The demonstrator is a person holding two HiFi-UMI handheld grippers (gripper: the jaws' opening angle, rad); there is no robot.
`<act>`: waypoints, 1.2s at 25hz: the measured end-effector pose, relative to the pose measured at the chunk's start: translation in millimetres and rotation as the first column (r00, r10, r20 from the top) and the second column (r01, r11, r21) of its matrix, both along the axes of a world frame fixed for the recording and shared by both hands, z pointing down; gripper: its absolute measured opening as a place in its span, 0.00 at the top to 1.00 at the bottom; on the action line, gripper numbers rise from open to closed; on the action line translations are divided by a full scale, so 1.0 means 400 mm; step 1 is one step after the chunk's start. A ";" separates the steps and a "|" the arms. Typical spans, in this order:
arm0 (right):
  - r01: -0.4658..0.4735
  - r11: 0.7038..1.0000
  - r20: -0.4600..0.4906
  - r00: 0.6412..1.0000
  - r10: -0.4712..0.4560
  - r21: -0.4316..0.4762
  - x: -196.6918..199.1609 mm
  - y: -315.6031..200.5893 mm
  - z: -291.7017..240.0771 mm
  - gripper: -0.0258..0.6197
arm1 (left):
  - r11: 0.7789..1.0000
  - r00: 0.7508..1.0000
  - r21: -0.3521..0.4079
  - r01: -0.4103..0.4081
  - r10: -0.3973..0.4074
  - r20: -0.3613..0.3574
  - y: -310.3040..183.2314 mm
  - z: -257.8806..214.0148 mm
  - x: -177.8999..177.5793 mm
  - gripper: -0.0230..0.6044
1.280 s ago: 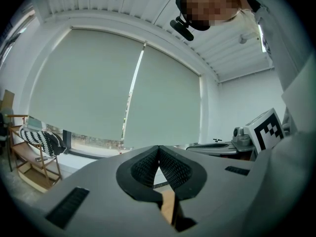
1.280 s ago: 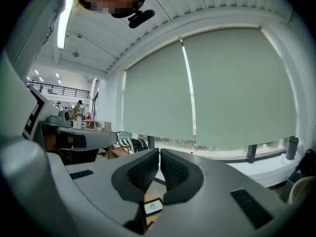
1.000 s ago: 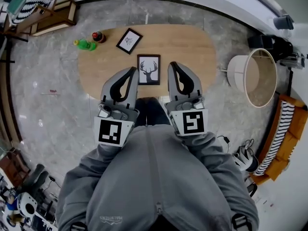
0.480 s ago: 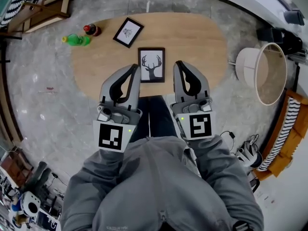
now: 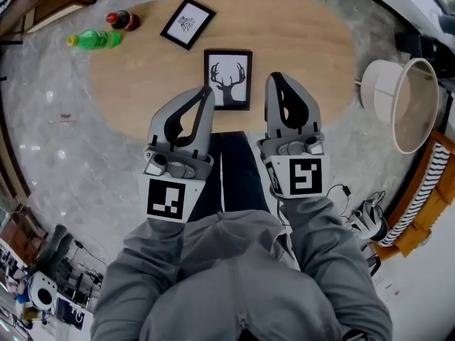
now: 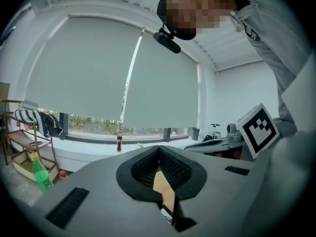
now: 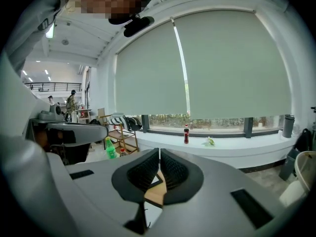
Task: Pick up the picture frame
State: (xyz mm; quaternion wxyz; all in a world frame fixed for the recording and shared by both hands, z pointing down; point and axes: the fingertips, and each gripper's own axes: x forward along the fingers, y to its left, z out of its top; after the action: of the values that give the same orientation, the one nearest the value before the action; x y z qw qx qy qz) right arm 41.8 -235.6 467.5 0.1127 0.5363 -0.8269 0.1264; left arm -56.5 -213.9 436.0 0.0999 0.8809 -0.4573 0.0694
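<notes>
Black rectangular picture frame with deer print lies flat on oval light-wood worktop, near its front edge. In the head view left hand-held gripper and right hand-held gripper flank the frame's near end, both with jaws closed together and nothing held. Second black picture frame lies tilted further back; green plastic bottle by worktop's far left end

A: Table top: pale wood, matt, fine grain. Floor, grey marbled stone, a soft sheen. Green bottle, glossy plastic.

B: Left gripper and right gripper: matt grey plastic shells, black ribbed pads. Picture frame, smooth black moulding round a white paper print. Sleeves, grey cloth.
</notes>
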 end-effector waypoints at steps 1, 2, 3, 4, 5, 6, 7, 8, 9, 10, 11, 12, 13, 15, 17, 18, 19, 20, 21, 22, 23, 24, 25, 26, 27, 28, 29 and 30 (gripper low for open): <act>0.000 1.000 -0.002 1.000 0.000 -0.004 0.001 -0.002 0.023 0.91 | 1.000 1.000 -0.002 -0.005 0.005 0.009 -0.001 0.025 0.001 0.94; -0.002 1.000 -0.003 1.000 0.002 -0.009 0.003 -0.004 0.047 0.91 | 1.000 1.000 -0.006 -0.006 0.007 0.014 -0.004 0.050 0.001 0.94; -0.003 1.000 -0.003 1.000 0.003 -0.016 0.004 -0.005 0.070 0.91 | 1.000 1.000 -0.014 -0.003 0.004 0.012 -0.007 0.075 0.001 0.94; -0.001 1.000 -0.005 1.000 0.001 -0.024 0.004 -0.002 0.094 0.91 | 1.000 1.000 -0.025 0.004 -0.004 0.006 -0.008 0.099 -0.001 0.94; 0.004 0.999 -0.010 1.000 -0.004 -0.033 0.003 0.004 0.117 0.91 | 0.999 1.000 -0.036 0.012 -0.012 0.000 -0.007 0.120 -0.002 0.94; 0.012 0.999 -0.018 1.000 -0.013 -0.042 0.001 0.011 0.139 0.91 | 0.999 1.000 -0.044 0.018 -0.018 -0.002 -0.004 0.140 -0.003 0.94; 0.022 0.999 -0.028 0.999 -0.023 -0.050 0.000 0.019 0.161 0.91 | 0.999 1.000 -0.048 0.019 -0.019 0.000 -0.001 0.159 -0.002 0.94; 0.030 0.998 -0.040 0.999 -0.033 -0.058 -0.001 0.025 0.183 0.91 | 0.999 1.000 -0.048 0.014 -0.014 0.005 0.002 0.177 0.001 0.94; 0.037 0.997 -0.052 0.998 -0.040 -0.065 0.000 0.030 0.205 0.91 | 0.999 1.000 -0.045 0.005 -0.004 0.012 0.004 0.196 0.005 0.94; 0.041 0.997 -0.066 0.997 -0.046 -0.072 0.001 0.032 0.226 0.91 | 0.999 1.000 -0.042 -0.005 0.005 0.018 0.005 0.215 0.009 0.94; 0.044 0.996 -0.079 0.996 -0.050 -0.077 0.002 0.033 0.245 0.91 | 0.999 1.000 -0.043 -0.010 0.011 0.022 0.005 0.236 0.011 0.94; 0.046 0.996 -0.090 0.995 -0.053 -0.077 0.003 0.031 0.261 0.91 | 0.999 1.000 -0.049 -0.009 0.010 0.023 0.004 0.258 0.011 0.94; 0.046 0.996 -0.097 0.994 -0.053 -0.071 0.003 0.028 0.275 0.91 | 0.998 1.000 -0.057 -0.003 0.005 0.020 0.004 0.279 0.010 0.94; 0.043 0.997 -0.102 0.994 -0.049 -0.063 0.005 0.022 0.300 0.91 | 0.997 1.000 -0.076 0.010 -0.009 0.016 0.003 0.319 0.004 0.94; 0.041 0.997 -0.108 0.993 -0.048 -0.069 0.008 0.019 0.326 0.91 | 0.995 1.000 -0.096 0.016 -0.014 0.023 0.004 0.357 0.000 0.94; 0.044 0.997 -0.112 0.992 -0.052 -0.071 0.009 0.018 0.337 0.91 | 0.994 1.000 -0.105 0.018 -0.015 0.026 0.005 0.375 -0.001 0.94; 0.048 0.996 -0.117 0.991 -0.056 -0.070 0.009 0.017 0.349 0.91 | 0.993 0.999 -0.114 0.020 -0.017 0.028 0.007 0.391 -0.001 0.94; 0.051 0.996 -0.122 0.991 -0.059 -0.070 0.008 0.018 0.360 0.91 | 0.992 0.999 -0.123 0.022 -0.019 0.029 0.008 0.407 -0.003 0.94; 0.049 0.996 -0.124 0.991 -0.058 -0.073 0.009 0.019 0.372 0.91 | 0.991 0.999 -0.132 0.024 -0.020 0.030 0.011 0.421 -0.004 0.94; 0.042 0.996 -0.124 0.991 -0.052 -0.084 0.010 0.023 0.385 0.91 | 0.990 0.999 -0.140 0.025 -0.021 0.033 0.013 0.436 -0.005 0.94; 0.034 0.994 -0.124 0.991 -0.046 -0.100 0.011 0.027 0.400 0.91 | 0.989 0.999 -0.147 0.025 -0.020 0.037 0.014 0.450 -0.007 0.94; 0.033 0.993 -0.130 0.990 -0.048 -0.116 0.011 0.031 0.415 0.91 | 0.988 0.999 -0.154 0.024 -0.018 0.043 0.016 0.466 -0.008 0.94; 0.037 0.991 -0.139 0.989 -0.055 -0.127 0.010 0.035 0.430 0.91 | 0.987 0.999 -0.161 0.022 -0.015 0.048 0.017 0.482 -0.008 0.94; 0.042 0.990 -0.148 0.987 -0.062 -0.135 0.009 0.038 0.445 0.91 | 0.985 0.999 -0.172 0.020 -0.012 0.051 0.019 0.499 -0.009 0.94; 0.043 0.989 -0.155 0.986 -0.066 -0.143 0.008 0.041 0.459 0.91 | 0.982 0.999 -0.186 0.019 -0.010 0.052 0.021 0.516 -0.009 0.94; 0.043 0.987 -0.161 0.985 -0.068 -0.153 0.007 0.044 0.475 0.91 | 0.980 0.999 -0.199 0.020 -0.010 0.051 0.023 0.533 -0.010 0.94; 0.041 0.986 -0.166 0.984 -0.068 -0.165 0.008 0.049 0.490 0.91 | 0.978 0.999 -0.210 0.020 -0.010 0.050 0.026 0.549 -0.012 0.94; 0.038 0.983 -0.168 0.984 -0.068 -0.177 0.008 0.053 0.505 0.91 | 0.976 0.999 -0.218 0.022 -0.010 0.053 0.030 0.564 -0.015 0.94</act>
State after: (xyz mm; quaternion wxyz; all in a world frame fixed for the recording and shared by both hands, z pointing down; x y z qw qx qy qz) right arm 45.2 -214.5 669.6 0.2337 0.5111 -0.8138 0.1478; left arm -62.4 -202.0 661.5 0.1851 0.8588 -0.4563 0.1411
